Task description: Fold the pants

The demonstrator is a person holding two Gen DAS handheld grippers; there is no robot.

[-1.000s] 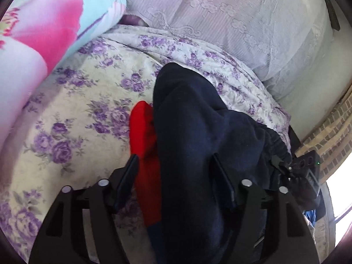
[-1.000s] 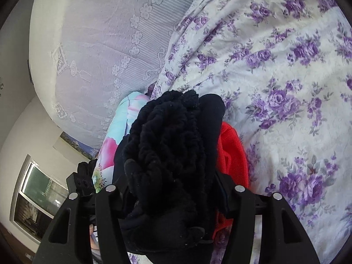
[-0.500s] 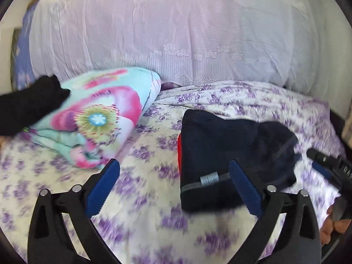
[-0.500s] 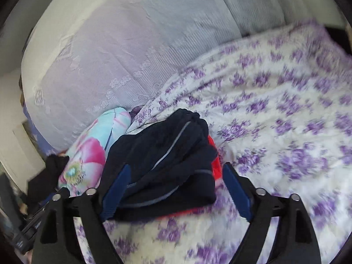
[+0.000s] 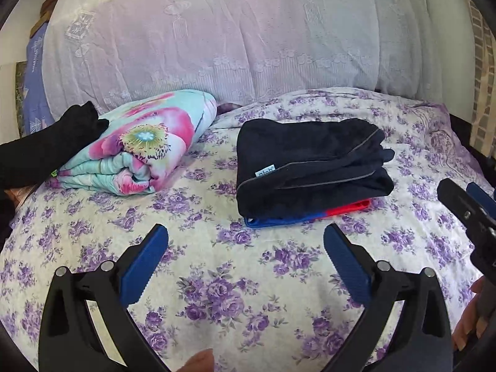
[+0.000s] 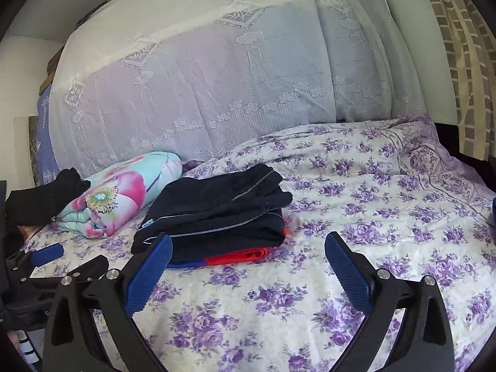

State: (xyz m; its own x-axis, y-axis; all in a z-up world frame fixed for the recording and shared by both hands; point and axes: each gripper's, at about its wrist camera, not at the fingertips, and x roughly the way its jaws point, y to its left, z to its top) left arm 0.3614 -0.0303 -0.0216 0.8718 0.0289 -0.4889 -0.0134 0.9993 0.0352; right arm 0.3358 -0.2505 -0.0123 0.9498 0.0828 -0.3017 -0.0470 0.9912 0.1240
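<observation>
Bed with purple-flowered sheet (image 5: 217, 279). Folded dark pants (image 5: 310, 161) top a red-and-blue garment (image 5: 310, 214) lying on the sheet; a rolled floral blanket (image 5: 139, 142) lies left of the pants, a black garment (image 5: 46, 142) beyond it.

- The red and blue garment (image 5: 313, 214) under my folded dark pants (image 5: 310, 161) shows only a thin edge.
- The pants' small label (image 5: 266, 170) is too tiny to read.
- The black cloth (image 5: 40, 152) runs off the left edge.
- My right gripper (image 5: 471, 210) is cut off in the left view.
</observation>
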